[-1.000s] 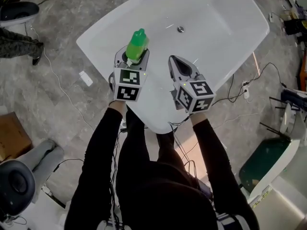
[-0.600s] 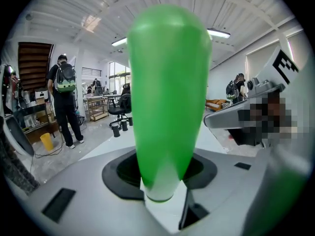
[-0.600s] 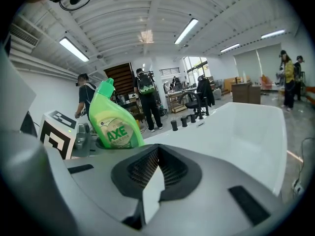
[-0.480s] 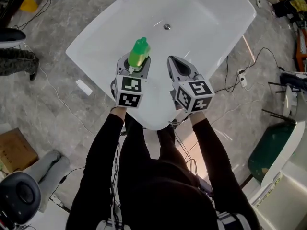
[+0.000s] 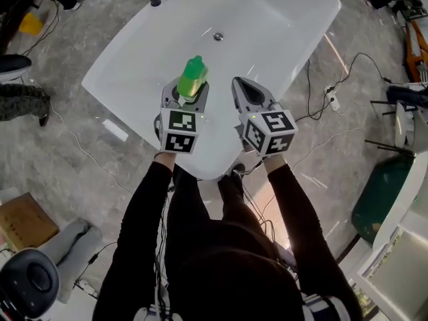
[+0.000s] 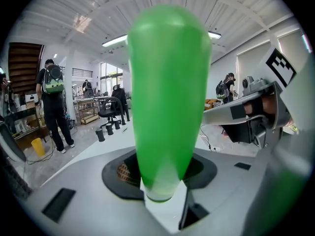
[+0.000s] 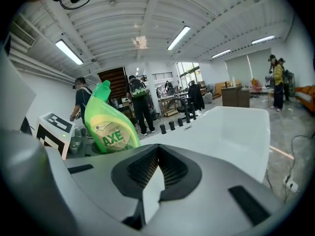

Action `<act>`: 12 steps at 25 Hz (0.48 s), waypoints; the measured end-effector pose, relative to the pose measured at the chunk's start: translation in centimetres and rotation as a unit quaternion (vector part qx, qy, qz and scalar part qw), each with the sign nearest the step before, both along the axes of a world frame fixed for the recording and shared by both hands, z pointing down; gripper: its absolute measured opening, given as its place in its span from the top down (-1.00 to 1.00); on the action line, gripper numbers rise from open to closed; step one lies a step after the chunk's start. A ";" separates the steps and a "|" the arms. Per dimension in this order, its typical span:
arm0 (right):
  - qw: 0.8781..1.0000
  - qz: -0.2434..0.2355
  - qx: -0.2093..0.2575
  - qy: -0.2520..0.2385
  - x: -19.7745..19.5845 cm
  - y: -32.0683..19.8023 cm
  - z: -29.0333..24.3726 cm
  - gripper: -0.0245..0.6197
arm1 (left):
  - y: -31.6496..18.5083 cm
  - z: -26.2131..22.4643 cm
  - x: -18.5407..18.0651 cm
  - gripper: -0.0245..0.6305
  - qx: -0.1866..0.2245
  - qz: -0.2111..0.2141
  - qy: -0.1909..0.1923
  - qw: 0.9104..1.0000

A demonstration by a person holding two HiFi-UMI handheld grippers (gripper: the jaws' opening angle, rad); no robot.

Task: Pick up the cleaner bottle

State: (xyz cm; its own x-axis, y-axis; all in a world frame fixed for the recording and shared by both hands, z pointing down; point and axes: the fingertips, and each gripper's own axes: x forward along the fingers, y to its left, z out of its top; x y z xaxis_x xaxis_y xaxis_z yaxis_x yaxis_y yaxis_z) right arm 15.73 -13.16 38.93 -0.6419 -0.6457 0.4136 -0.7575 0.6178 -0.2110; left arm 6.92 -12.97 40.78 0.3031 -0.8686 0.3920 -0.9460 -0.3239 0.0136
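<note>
The big white bathtub (image 5: 281, 32) sat under everything. The left gripper (image 5: 185, 97) was clamped on the green cleaner bottle (image 5: 192, 77), holding it roughly upright over the tub's near end. The right gripper (image 5: 249, 93) was just beside it, jaws pinched together on nothing.

Right claw (image 7: 157, 155) jaws together, empty; green bottle (image 7: 109, 127) at left.
</note>
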 end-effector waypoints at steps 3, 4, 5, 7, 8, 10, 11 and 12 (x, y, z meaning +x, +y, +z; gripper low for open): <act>1.000 0.005 0.004 -0.001 1.0 0.1 -0.3 0.92 | 0.2 -0.2 1.2 0.33 0.002 0.007 -0.001 1.000; 1.000 0.006 0.005 -0.002 1.3 0.1 -0.4 0.92 | 0.3 -0.3 1.6 0.33 0.003 0.009 -0.001 1.000; 1.000 0.008 0.006 -0.002 1.6 0.2 -0.5 0.92 | 0.3 -0.4 2.0 0.33 0.003 0.011 -0.001 1.000; 1.000 0.010 0.008 -0.004 2.2 0.2 -0.7 0.92 | 0.4 -0.6 2.8 0.33 0.004 0.015 -0.001 1.000; 1.000 0.011 0.009 -0.004 2.5 0.3 -0.8 0.92 | 0.5 -0.6 3.2 0.33 0.005 0.018 -0.001 1.000; 1.000 0.014 0.011 -0.003 3.2 0.4 -1.0 0.92 | 0.7 -0.8 4.0 0.33 0.006 0.022 0.000 1.000; 1.000 0.015 0.011 -0.003 3.5 0.5 -1.1 0.92 | 0.7 -0.9 4.3 0.33 0.006 0.024 0.000 1.000; 1.000 0.016 0.012 -0.002 3.8 0.5 -1.2 0.92 | 0.7 -1.0 4.6 0.33 0.006 0.026 0.000 1.000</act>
State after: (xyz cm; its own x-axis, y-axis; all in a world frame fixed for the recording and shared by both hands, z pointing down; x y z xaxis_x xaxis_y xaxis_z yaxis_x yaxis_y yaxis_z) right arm 19.52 -12.70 37.76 -0.6223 -0.6758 0.3951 -0.7763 0.5978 -0.2001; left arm 11.57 -12.25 39.77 0.3472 -0.8569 0.3810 -0.9282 -0.3720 0.0090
